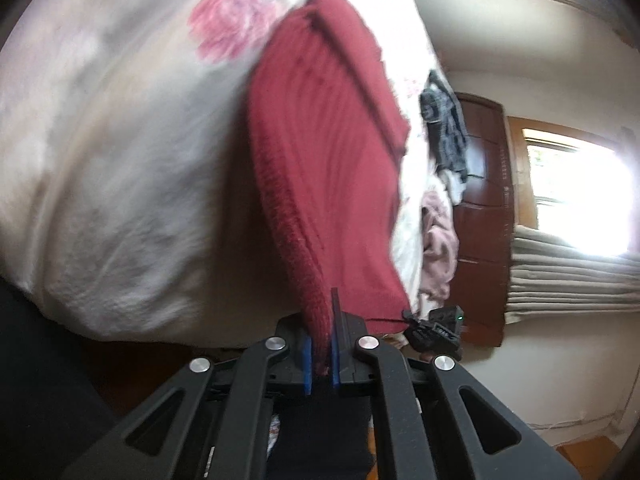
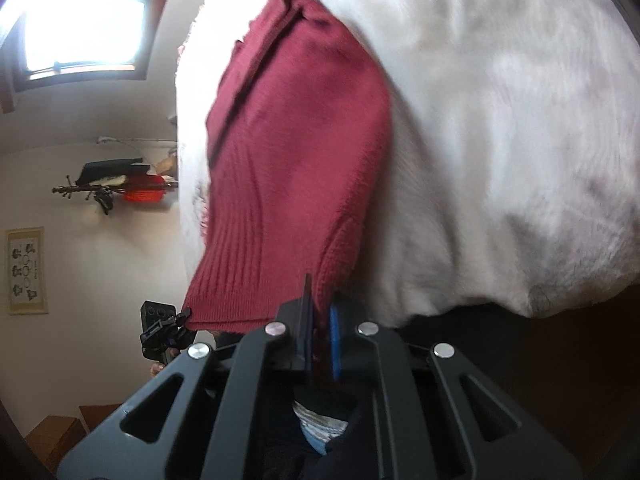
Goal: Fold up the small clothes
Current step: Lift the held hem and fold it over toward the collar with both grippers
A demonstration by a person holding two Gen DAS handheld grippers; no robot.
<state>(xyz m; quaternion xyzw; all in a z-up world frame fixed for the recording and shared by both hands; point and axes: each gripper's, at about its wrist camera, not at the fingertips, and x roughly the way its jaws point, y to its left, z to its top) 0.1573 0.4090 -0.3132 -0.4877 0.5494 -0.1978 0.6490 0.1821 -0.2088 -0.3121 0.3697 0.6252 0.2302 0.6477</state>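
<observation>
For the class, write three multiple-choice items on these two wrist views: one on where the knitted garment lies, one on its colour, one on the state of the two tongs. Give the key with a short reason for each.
1. Where does the far part of the knitted garment rest?
A. on the white bedcover
B. on a wooden chair
C. in a basket

2. What colour is the garment?
A. navy
B. dark red
C. yellow

3. What are the two tongs doing?
A. both open and empty
B. only the left grips cloth
C. each is shut on an edge of the garment

Key:
1 A, the knitted garment stretches away over the white bedcover.
2 B, its ribbed knit is dark red in both views.
3 C, the left tongs and the right tongs each have red knit pinched between their blue pads.
</observation>
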